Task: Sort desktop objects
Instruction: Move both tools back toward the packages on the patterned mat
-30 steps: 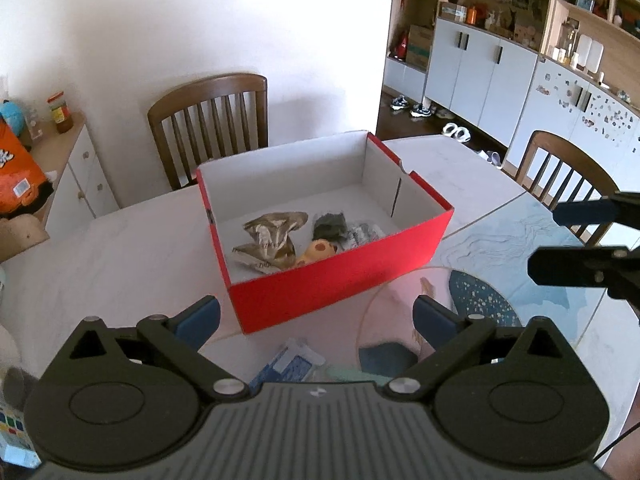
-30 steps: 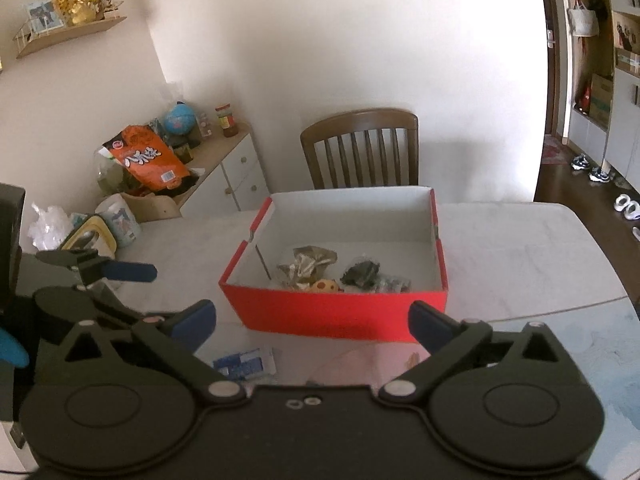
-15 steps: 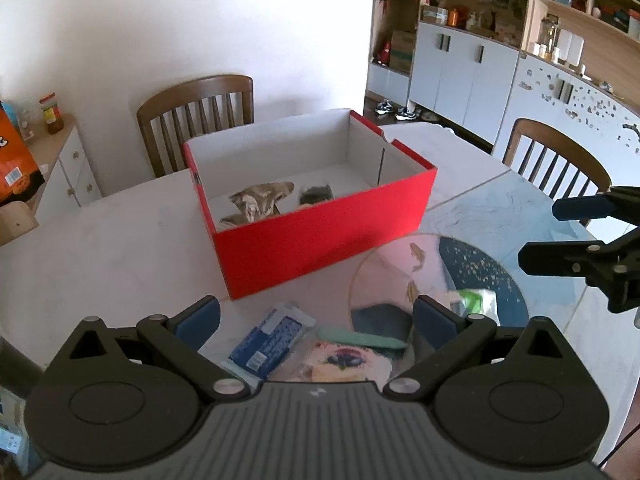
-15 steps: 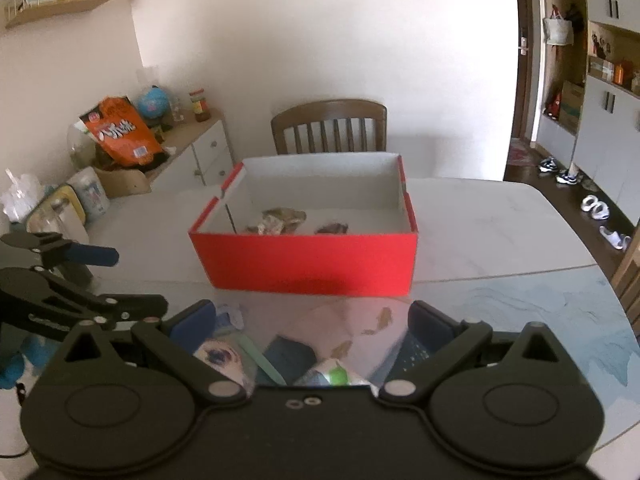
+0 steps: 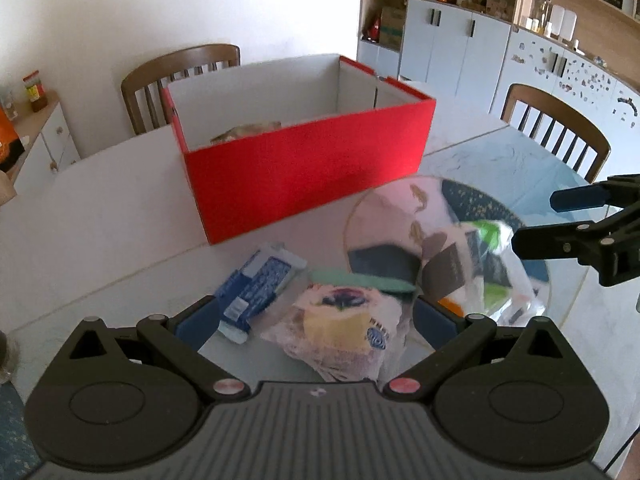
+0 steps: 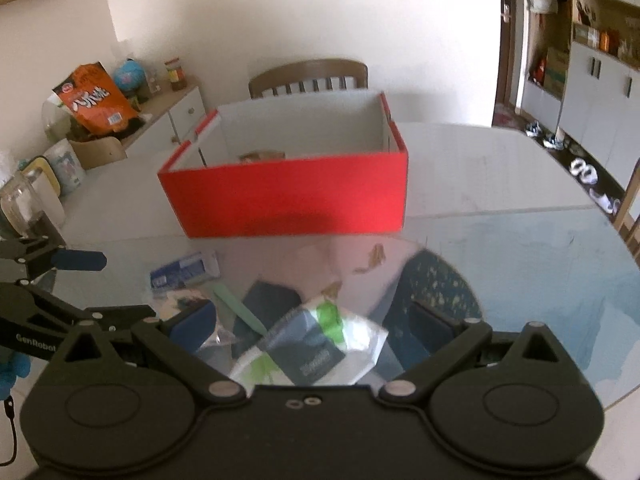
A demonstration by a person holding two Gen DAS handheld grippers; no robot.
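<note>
Left gripper (image 5: 316, 322) jaws apart, low over a clear-wrapped cake packet (image 5: 340, 330) that lies between its fingers, nothing clamped. Blue-white packet (image 5: 258, 284) just left of it, green flat strip (image 5: 362, 280) just behind. Right gripper (image 6: 314, 320) jaws apart too, over a white-green wrapped packet (image 6: 316, 344) lying on the worktop (image 6: 500, 168); contact not clear. Dark pouch (image 6: 266, 300) beside that packet. All these loose items sit in front of the red box (image 5: 304, 168), near its front wall, outside it. Box is open-topped, some crumpled wrappers just visible inside. Wooden chair (image 5: 180, 76) behind box. Motion blur on the packets
</note>
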